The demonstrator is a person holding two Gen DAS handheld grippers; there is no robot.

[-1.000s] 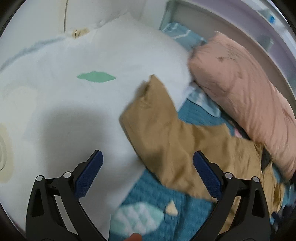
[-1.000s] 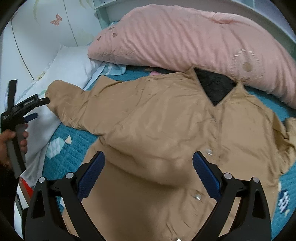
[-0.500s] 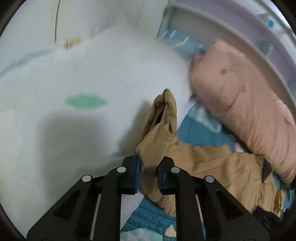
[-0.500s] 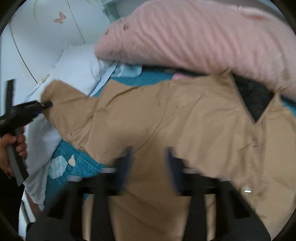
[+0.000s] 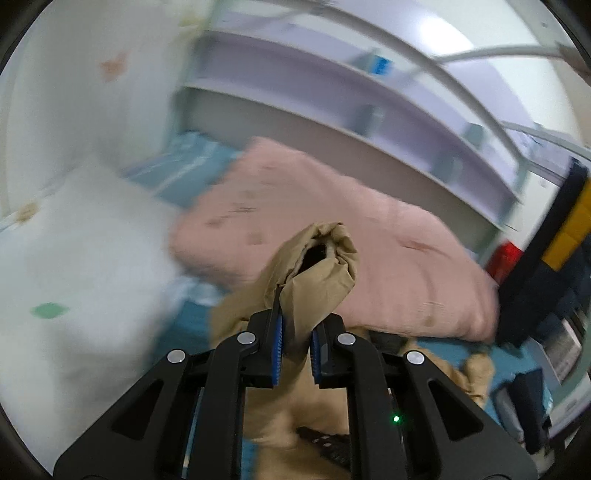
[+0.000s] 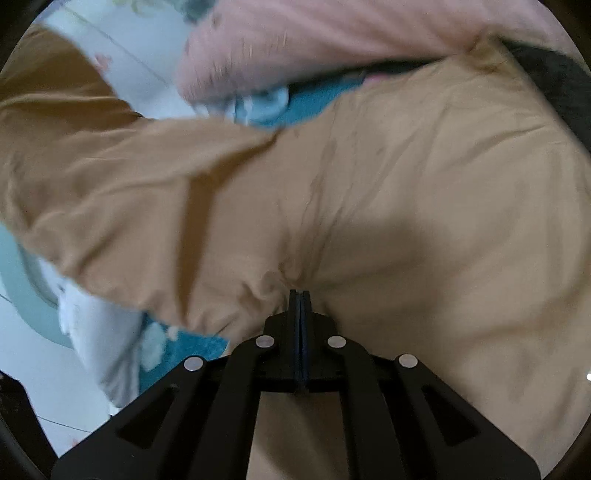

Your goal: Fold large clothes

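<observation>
Left gripper (image 5: 295, 345): blue pads (image 5: 277, 341) pinching the cuff end of a tan jacket (image 5: 317, 273); the sleeve bunches up ahead of the fingertips, its dark opening facing the camera, and the rest of the cloth falls away beneath the gripper.

Right gripper (image 6: 300, 306): fingers pressed together, nipping a small pucker of the jacket (image 6: 406, 206) at their tips. Cloth spreads flat ahead and to the right; the sleeve stretches off to the left, raised and blurred.

Jacket, general: lies on a teal bedspread (image 6: 192, 345), seen below-left of the right gripper and again ahead of it past the jacket's edge. Dark lining or collar (image 6: 554, 77) shows far ahead-right.

Pink duvet (image 5: 369, 236): rolled, lying across the bed directly ahead of the left gripper, behind the sleeve; in the right wrist view it sits beyond the jacket (image 6: 332, 33).

White pillow (image 5: 74, 258): left of the left gripper, with a green mark, blurred.

Shelving (image 5: 332, 96): pale lilac, behind the duvet.

Dark items with yellow and red patches (image 5: 569, 229): far right of the left gripper; cannot tell what they are.
</observation>
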